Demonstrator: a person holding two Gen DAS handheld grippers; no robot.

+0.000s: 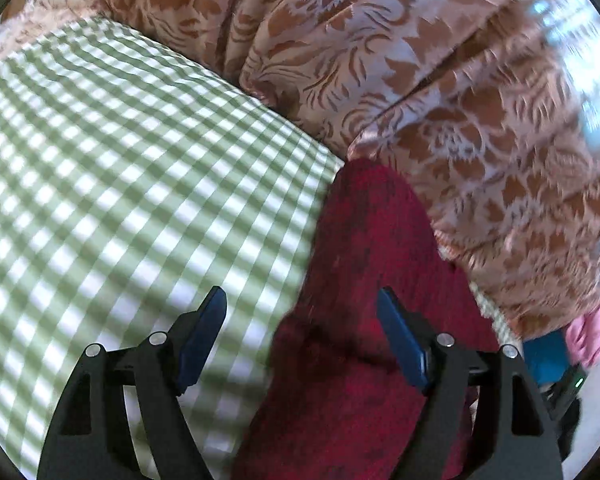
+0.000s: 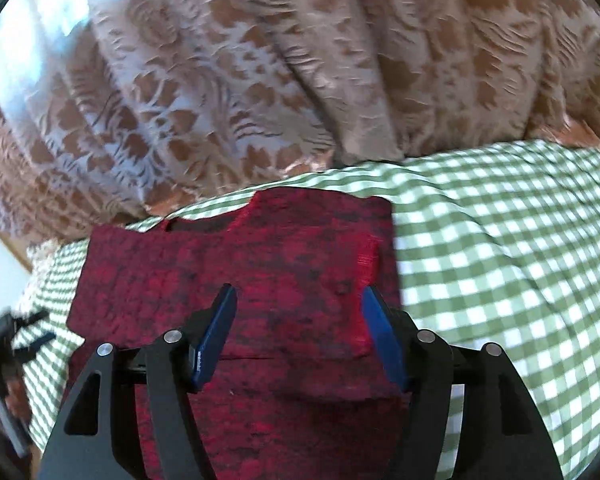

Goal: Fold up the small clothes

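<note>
Garment: a dark red cloth (image 2: 236, 264) is laid flat on the green-and-white checked counter (image 2: 500, 248), its far edge near the patterned curtain (image 2: 220, 80).
Fold: a folded layer is seen across the near part of the red cloth, with a raised ridge along its right side.
Right claw (image 2: 298, 308): released; both blue pads are spread apart above the red cloth, and nothing is pinched between them.
Left claw (image 1: 300, 308): released; its right pad (image 1: 404, 344) is seen over the red cloth (image 1: 360, 280), its left pad over the checked counter (image 1: 120, 160); nothing is gripped.
Sharpness: the left wrist view is blurred.
</note>
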